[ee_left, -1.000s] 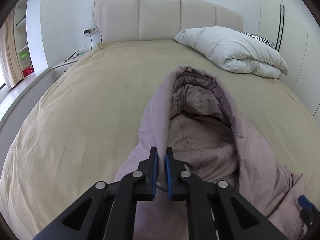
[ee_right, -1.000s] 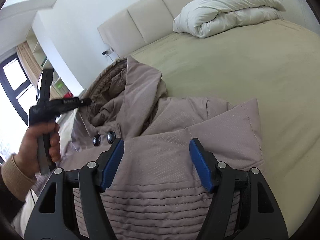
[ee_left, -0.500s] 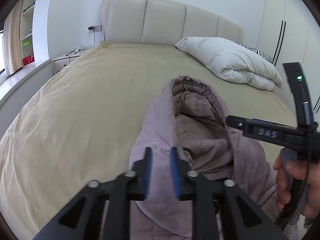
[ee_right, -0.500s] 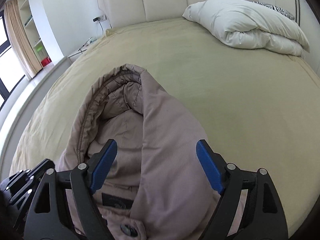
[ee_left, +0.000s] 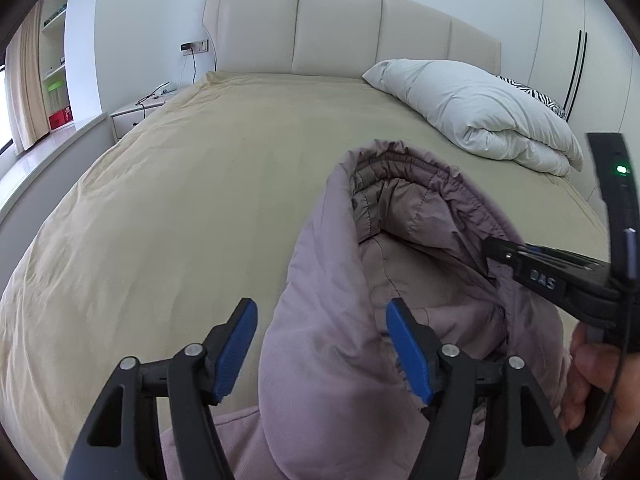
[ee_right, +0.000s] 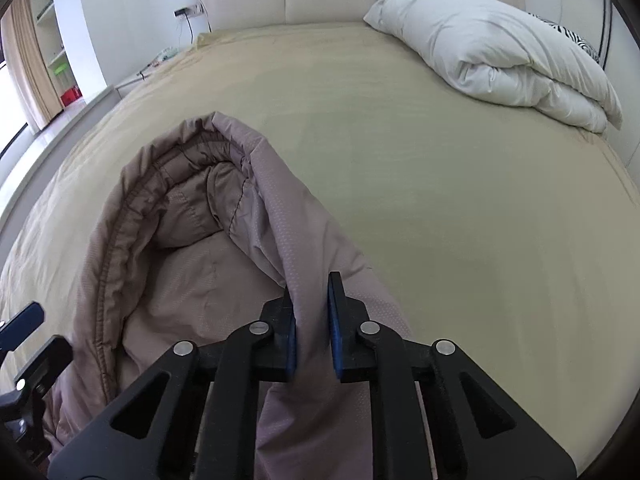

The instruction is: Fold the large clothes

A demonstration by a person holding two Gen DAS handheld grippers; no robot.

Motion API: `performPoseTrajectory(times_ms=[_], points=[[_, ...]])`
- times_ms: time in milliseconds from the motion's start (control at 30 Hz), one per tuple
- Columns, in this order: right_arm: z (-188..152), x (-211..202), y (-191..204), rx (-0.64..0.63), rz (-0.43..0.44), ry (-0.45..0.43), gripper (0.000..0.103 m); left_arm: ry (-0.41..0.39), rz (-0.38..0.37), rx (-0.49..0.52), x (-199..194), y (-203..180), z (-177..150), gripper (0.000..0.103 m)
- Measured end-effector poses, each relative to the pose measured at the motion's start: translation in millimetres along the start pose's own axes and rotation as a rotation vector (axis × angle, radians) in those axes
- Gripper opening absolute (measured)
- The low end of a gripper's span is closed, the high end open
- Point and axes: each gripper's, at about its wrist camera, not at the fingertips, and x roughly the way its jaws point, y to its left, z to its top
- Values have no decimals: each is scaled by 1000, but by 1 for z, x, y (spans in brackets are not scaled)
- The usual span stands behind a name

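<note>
A mauve padded hooded jacket [ee_left: 344, 280] lies on the tan bed [ee_left: 180, 208], hood toward the headboard. My left gripper [ee_left: 322, 344] is open, its blue pads either side of the hood's left edge without clamping it. My right gripper [ee_right: 311, 326] is shut on the hood's right edge of the jacket [ee_right: 192, 264]. The right gripper also shows at the right of the left wrist view [ee_left: 492, 250], held by a hand. The left gripper's tips show at the lower left of the right wrist view [ee_right: 24, 336].
A folded white duvet [ee_left: 472, 112] and a zebra-print pillow [ee_left: 536, 94] lie at the bed's far right. A padded cream headboard [ee_left: 340, 32] stands behind. A nightstand [ee_left: 136, 114] with cables and shelves [ee_left: 56, 80] are at the left.
My left gripper has opened and let go of the hood's left edge. My right gripper has swung over and shut on the hood's right edge.
</note>
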Motion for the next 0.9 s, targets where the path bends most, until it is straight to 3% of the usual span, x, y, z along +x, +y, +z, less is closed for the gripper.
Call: performPoseTrajectory(times_ms=[167, 233, 300, 367, 500, 700, 900], points=[[-8, -33, 9, -54, 25, -103, 9, 27, 69, -48, 30, 7, 22, 77], [-10, -42, 12, -65, 40, -128, 9, 30, 83, -62, 39, 12, 26, 66], [-11, -49, 13, -77, 44, -150, 9, 63, 40, -107, 46, 21, 26, 35], [-13, -56, 10, -81, 46, -163, 9, 70, 19, -134, 46, 26, 22, 13], [-18, -68, 6, -57, 45, -175, 8, -1, 11, -124, 22, 28, 16, 10], [-31, -99, -4, -18, 50, -204, 7, -172, 20, 45, -54, 14, 4, 9], [-59, -157, -36, 54, 96, -236, 7, -272, -19, 156, -135, -4, -37, 9]])
